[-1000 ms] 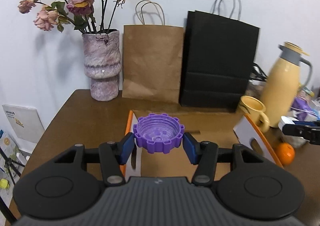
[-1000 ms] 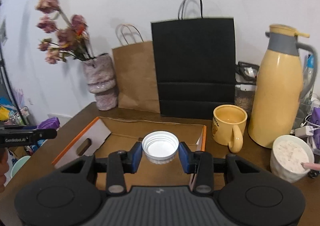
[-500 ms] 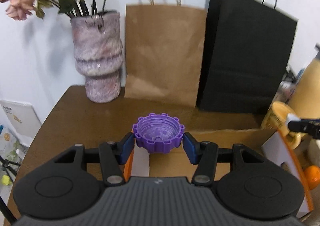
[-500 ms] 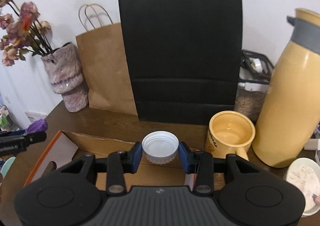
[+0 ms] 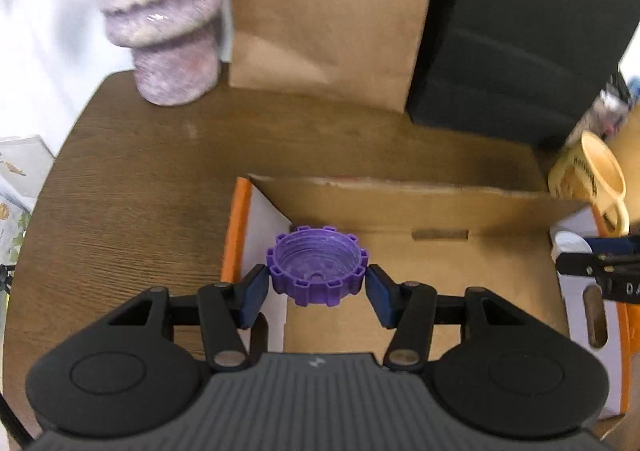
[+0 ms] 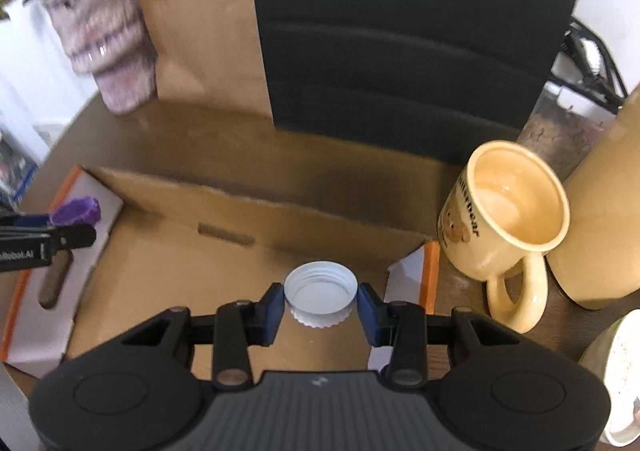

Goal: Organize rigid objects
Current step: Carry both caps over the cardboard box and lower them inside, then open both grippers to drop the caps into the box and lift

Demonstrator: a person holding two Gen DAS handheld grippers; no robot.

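Observation:
My left gripper is shut on a purple notched cap, open side up, held over the far left corner of a shallow cardboard box. My right gripper is shut on a white ribbed cap, open side up, held over the box's far right corner. The purple cap and left gripper also show at the left of the right wrist view. The white cap and right gripper show at the right of the left wrist view.
A pink-grey vase, a brown paper bag and a black paper bag stand along the wall. A yellow mug, a yellow thermos and a white bowl stand right of the box on the wooden table.
Both grippers have moved forward and tilted down over the box, each still holding its cap. The views now look down into the box.

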